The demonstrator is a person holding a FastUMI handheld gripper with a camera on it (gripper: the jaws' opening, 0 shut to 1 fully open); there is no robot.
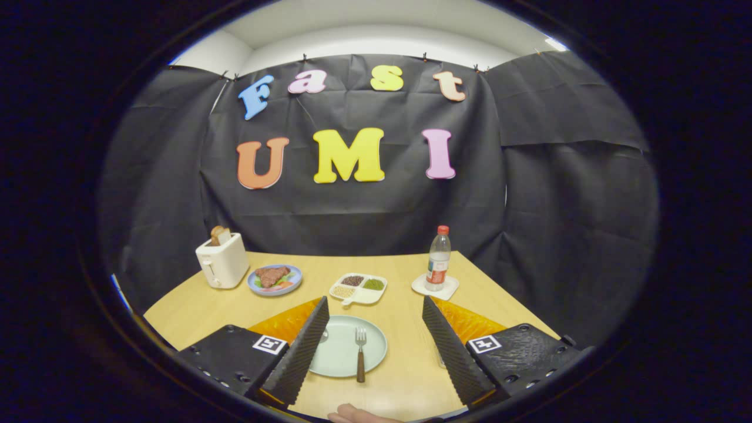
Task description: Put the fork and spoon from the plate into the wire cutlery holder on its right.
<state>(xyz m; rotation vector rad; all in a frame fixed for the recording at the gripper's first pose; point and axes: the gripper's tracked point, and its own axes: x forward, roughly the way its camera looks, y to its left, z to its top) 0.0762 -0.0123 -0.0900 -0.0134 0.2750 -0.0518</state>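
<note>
The tabletop [405, 376] is big and tan, and its far edge meets the black wall at 12 o'clock. There is lots of bare room between the jaws, so the gripper [370, 346] can go down with nothing in the way.

The jaws are spread wide and hold nothing. No step looks done yet, I think. The job is just starting.

The plate [343, 346] sits between the jaws, closer to the left one. The left jaw hides part of it. The fork [360, 352] lies on the plate at its 3 o'clock side, with its prongs pointing to 12 o'clock and its dark handle hanging past the rim at 6 o'clock. A small shiny bit by the left jaw may be the spoon [324, 336], but I cannot tell.

Something thin peeks out behind the right jaw; it may be the wire holder, but I cannot be sure.

Next, I think the jaws must drop low and pinch the thin fork handle.

Far off at 12 o'clock are a toaster [222, 261], a food dish [275, 279], a tray [358, 288] and a bottle [438, 259].
</note>
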